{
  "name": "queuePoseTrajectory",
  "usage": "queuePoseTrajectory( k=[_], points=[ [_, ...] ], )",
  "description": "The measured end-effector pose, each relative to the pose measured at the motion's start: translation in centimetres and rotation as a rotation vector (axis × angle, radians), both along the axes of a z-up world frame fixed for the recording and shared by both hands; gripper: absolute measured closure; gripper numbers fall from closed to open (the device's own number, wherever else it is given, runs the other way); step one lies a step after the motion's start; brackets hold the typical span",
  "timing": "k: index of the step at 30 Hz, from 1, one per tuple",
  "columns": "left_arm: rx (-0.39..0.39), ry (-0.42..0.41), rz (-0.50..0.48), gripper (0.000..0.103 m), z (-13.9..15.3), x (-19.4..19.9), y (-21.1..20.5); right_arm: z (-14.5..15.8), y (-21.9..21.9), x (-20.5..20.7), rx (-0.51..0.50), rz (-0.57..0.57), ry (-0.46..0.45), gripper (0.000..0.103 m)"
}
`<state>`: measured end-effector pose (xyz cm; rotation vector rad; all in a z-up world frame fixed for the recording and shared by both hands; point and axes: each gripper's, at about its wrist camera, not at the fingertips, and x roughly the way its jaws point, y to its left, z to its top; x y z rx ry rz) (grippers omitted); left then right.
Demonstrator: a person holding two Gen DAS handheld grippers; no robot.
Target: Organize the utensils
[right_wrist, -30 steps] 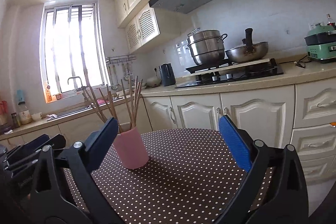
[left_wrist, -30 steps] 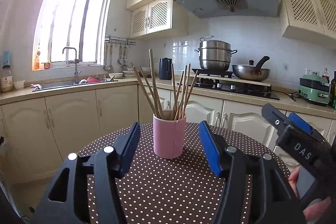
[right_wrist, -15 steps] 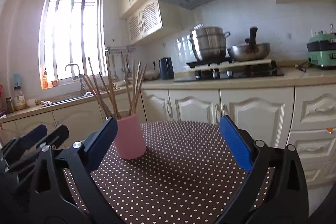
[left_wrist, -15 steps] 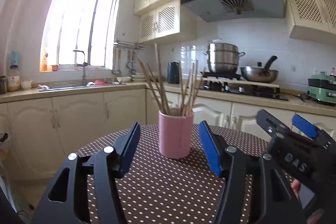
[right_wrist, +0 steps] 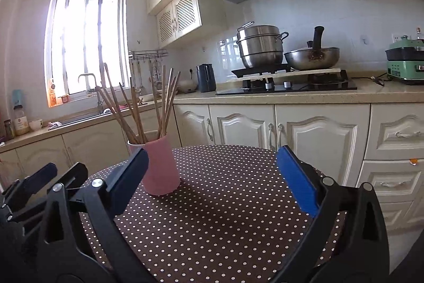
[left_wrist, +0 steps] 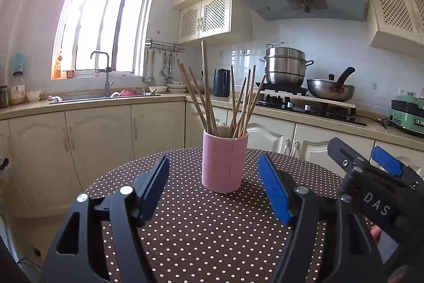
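Observation:
A pink cup point(left_wrist: 224, 159) point(right_wrist: 159, 166) stands upright on a round table with a brown, white-dotted cloth point(left_wrist: 212, 230) point(right_wrist: 225, 216). Several wooden chopsticks point(left_wrist: 225, 100) point(right_wrist: 140, 108) fan out of it. My left gripper point(left_wrist: 214, 166) hovers just short of the cup with its jaws opening and nothing between the blue pads. My right gripper point(right_wrist: 212, 158) is open wide and empty, with the cup behind its left finger. In the left wrist view the right gripper point(left_wrist: 376, 166) shows at the right, held by a hand.
Cream kitchen cabinets and a counter point(left_wrist: 318, 121) run behind the table. On it are a sink with a tap point(left_wrist: 106, 78), a black kettle point(left_wrist: 221, 82), a hob with a steel pot point(right_wrist: 261, 47) and a pan point(right_wrist: 312, 57), and a green appliance point(right_wrist: 404, 62).
The left gripper's jaws stand wider apart than before. Both views have tipped up a little, so the cup sits lower in the frames.

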<state>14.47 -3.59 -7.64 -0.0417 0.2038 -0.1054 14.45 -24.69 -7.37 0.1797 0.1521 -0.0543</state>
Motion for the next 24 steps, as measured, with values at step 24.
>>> queuePoseTrajectory(
  k=[24],
  points=[
    [0.006, -0.006, 0.033, 0.025, 0.15, -0.25, 0.23, -0.18, -0.32, 0.2, 0.003, -0.004, 0.013, 0.007]
  ],
)
